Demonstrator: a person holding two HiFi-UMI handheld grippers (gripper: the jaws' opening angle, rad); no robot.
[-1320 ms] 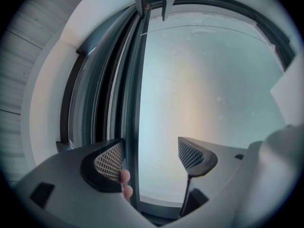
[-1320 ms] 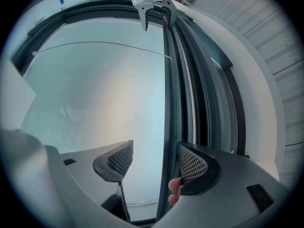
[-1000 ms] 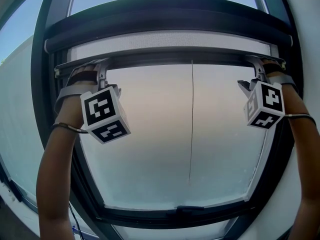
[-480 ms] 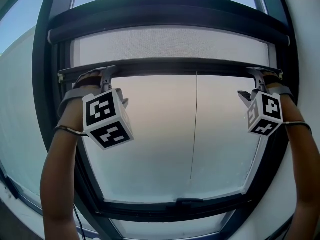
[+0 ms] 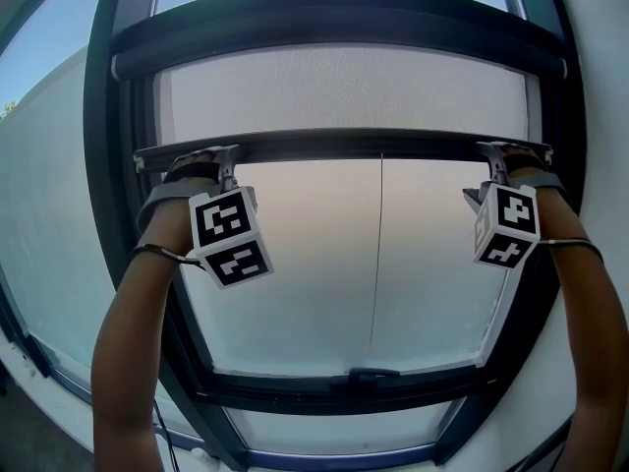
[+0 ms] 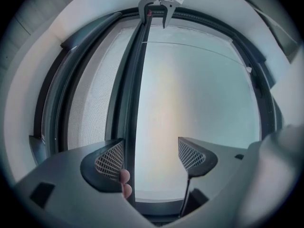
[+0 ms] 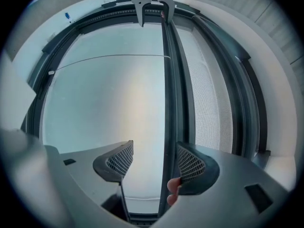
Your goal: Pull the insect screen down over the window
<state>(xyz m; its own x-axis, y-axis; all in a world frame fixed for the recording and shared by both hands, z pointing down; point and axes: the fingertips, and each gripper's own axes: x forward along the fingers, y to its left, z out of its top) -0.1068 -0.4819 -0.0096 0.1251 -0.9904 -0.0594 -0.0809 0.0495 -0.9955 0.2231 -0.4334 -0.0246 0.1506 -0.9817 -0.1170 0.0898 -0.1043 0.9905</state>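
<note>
- Looks up at a dark-framed window (image 5: 98, 214) with a pale, frosted glass pane (image 5: 295, 264).
- Finds the pale fine-mesh insect screen (image 5: 344, 91) covering only the top band of the pane, under a dark roller housing (image 5: 334, 28).
- Closes the mesh off with a dark straight pull bar (image 5: 344, 146), level across the window and well above the bottom rail.
- Places the left gripper (image 5: 224, 155) at the bar's left end and the right gripper (image 5: 493, 151) at its right end, both raised on bare forearms.
- In the left gripper view, shows the jaws wide apart, with the bar running through the gap just beside one mesh-faced pad and not clamped.
- Catches bare fingertips (image 6: 124, 177) against the bar next to that pad.
- In the right gripper view, shows the same: jaws spread wide, the bar close to one pad, and fingertips (image 7: 173, 185) at the bar below it.
- Traces a thin dark cord (image 5: 377, 264) hanging from the bar's middle down towards a small dark handle (image 5: 373, 373) on the bottom rail.
</note>
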